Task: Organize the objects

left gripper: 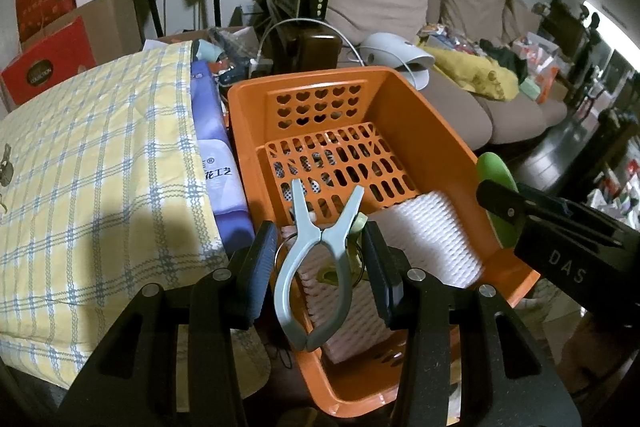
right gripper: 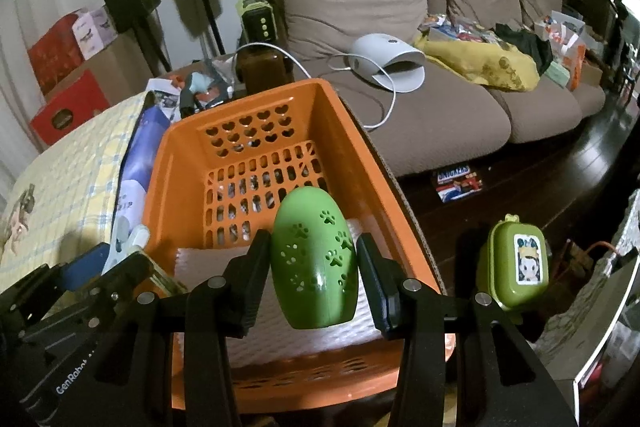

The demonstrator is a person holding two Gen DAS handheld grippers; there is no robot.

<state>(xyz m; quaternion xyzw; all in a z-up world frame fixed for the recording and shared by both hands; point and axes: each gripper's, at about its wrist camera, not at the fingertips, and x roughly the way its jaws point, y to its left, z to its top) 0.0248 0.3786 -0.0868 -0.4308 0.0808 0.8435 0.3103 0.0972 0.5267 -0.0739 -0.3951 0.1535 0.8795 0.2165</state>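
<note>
An orange plastic basket with heart-shaped holes holds a white foam mesh sheet. My left gripper is shut on a pale blue clip, hanging over the basket's near left side; a small green piece and a wire ring sit behind the clip. My right gripper is shut on a green egg-shaped case with paw-print holes, held above the foam. In the left wrist view the right gripper and the egg case show over the basket's right rim. The left gripper shows at lower left.
A yellow plaid cloth and a purple package lie left of the basket. A green lunch box with a cartoon sticker stands to its right. Behind are a brown sofa with a white device, speakers and cardboard boxes.
</note>
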